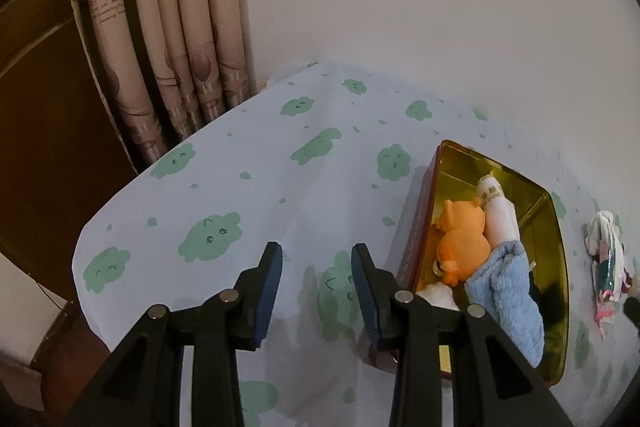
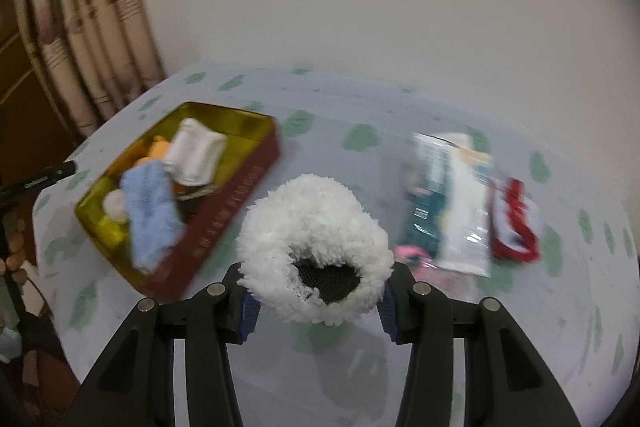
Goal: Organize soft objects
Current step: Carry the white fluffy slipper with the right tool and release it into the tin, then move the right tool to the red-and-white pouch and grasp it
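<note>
The right tool [image 2: 316, 301] is clamped on a fluffy white slipper [image 2: 316, 247], its dark opening facing the camera, held above the counter [image 2: 520, 367] draped in a pale cloth printed with green clouds. To its left sits a red tin [image 2: 236, 195] with a gold interior, holding a blue towel [image 2: 150, 211], a rolled white cloth [image 2: 196, 157] and an orange plush toy [image 1: 464, 235]. To its right lie plastic-wrapped packets [image 2: 452, 203] beside a red-and-white item [image 2: 516, 223]. The left tool [image 1: 316, 283] hangs empty, blue pads apart, over the cloth just beside the tin. A patterned curtain [image 1: 176, 39] hangs behind.
</note>
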Available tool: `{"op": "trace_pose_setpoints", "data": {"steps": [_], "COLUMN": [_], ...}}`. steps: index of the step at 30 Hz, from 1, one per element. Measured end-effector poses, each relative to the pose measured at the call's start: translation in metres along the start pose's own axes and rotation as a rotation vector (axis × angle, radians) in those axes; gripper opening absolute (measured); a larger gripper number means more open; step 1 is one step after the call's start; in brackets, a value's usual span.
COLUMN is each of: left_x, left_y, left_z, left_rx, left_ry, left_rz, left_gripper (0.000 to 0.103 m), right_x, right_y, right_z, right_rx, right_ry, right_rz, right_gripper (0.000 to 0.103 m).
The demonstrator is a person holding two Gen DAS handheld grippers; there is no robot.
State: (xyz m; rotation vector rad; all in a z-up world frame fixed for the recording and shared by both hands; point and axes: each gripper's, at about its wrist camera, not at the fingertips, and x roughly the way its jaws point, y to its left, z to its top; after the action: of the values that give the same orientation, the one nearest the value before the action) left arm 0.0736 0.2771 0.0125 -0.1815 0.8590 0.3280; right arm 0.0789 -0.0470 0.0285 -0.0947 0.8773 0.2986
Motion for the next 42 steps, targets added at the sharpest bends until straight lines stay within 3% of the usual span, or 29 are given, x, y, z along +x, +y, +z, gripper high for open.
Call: {"op": "trace_pose_setpoints", "data": {"steps": [10, 25, 26, 29, 31, 42], "left_x": [0.005, 0.014, 0.014, 0.014, 0.013, 0.015], "left_y": [0.016, 0.021, 0.020, 0.018, 0.018, 0.018], "left_z": [0.003, 0.004, 0.003, 0.003, 0.003, 0.003], "left_rx": [-0.072, -0.069, -0.064, -0.052, -0.053, -0.072], "left_ry": [0.018, 0.032, 0.036, 0.033, 0.030, 0.046], "left_rz": [-0.017, 0.031, 0.032, 0.035, 0.036, 0.015], "left_gripper": [0.036, 0.036, 0.036, 0.036, 0.036, 0.036], "right_x": [0.046, 0.101, 0.103, 0.105, 0.103, 0.081], "right_y": [0.069, 0.116, 0.118, 0.120, 0.120, 0.109], "right_z": [0.044, 0.086, 0.085, 0.081, 0.079, 0.064], "right_rx": [-0.079, -0.117, -0.121, -0.124, -0.125, -0.122], "right_ry": [0.003, 0.029, 0.032, 0.033, 0.018, 0.000], "right_rz": [0.094, 0.097, 0.093, 0.070, 0.068, 0.102], "right_gripper": [0.045, 0.049, 0.050, 0.076, 0.083, 0.088]}}
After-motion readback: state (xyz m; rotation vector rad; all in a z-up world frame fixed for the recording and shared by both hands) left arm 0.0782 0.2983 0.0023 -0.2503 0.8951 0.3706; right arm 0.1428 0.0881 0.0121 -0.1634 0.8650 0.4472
